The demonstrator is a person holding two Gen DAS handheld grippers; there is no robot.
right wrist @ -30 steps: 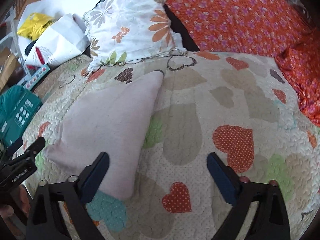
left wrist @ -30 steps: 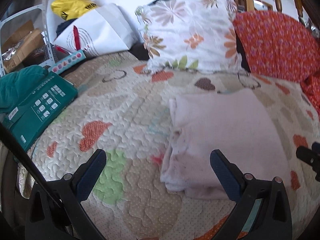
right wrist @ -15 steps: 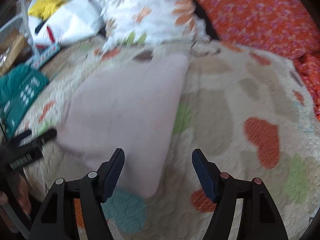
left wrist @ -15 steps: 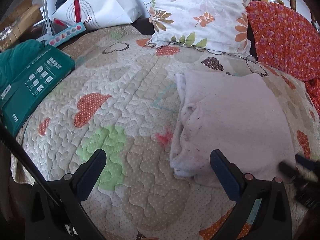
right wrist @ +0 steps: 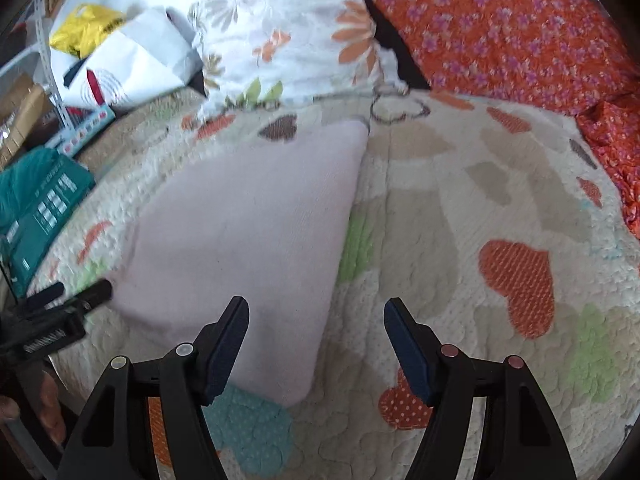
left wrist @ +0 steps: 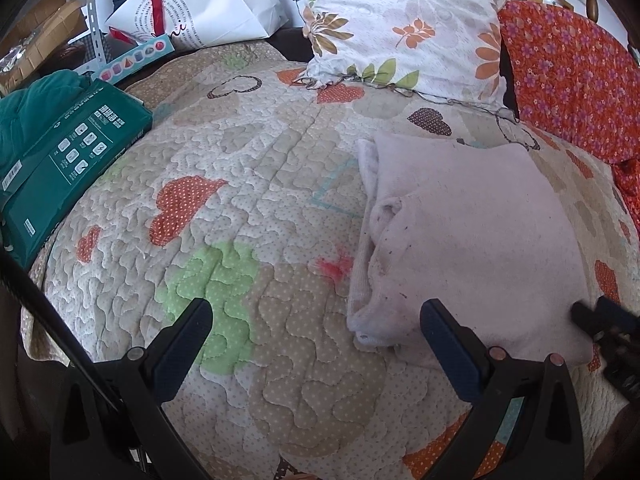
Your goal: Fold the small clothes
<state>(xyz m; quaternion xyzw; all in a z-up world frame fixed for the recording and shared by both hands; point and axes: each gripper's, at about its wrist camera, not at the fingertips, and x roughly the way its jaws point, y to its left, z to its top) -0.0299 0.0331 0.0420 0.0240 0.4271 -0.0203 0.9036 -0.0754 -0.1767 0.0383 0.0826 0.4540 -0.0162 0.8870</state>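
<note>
- Pale pink garment (left wrist: 472, 240): lies on the heart-patterned quilt (left wrist: 240, 208), just in front of the floral pillow (left wrist: 400, 20); folded into a compact rectangle, layered edges stacked along its left side
- My left gripper (left wrist: 316, 332): jaws spread wide, nothing between them; right finger (left wrist: 448, 340) hangs over the garment's near left corner, left finger over bare quilt
- My right gripper (right wrist: 316, 344): jaws partly open, holding nothing; left finger (right wrist: 226, 344) over the garment's near edge, right finger over the quilt; contact with the cloth cannot be confirmed
- Progress, in my judgement: the folds on this piece look finished and fairly square, with the left edges slightly uneven
- Remaining, in my judgement: a tidy of that left edge at most; no other unfolded clothing is in view
- Noted nearby: green box (left wrist: 64, 160) at the quilt's left edge, well apart from the garment
</note>
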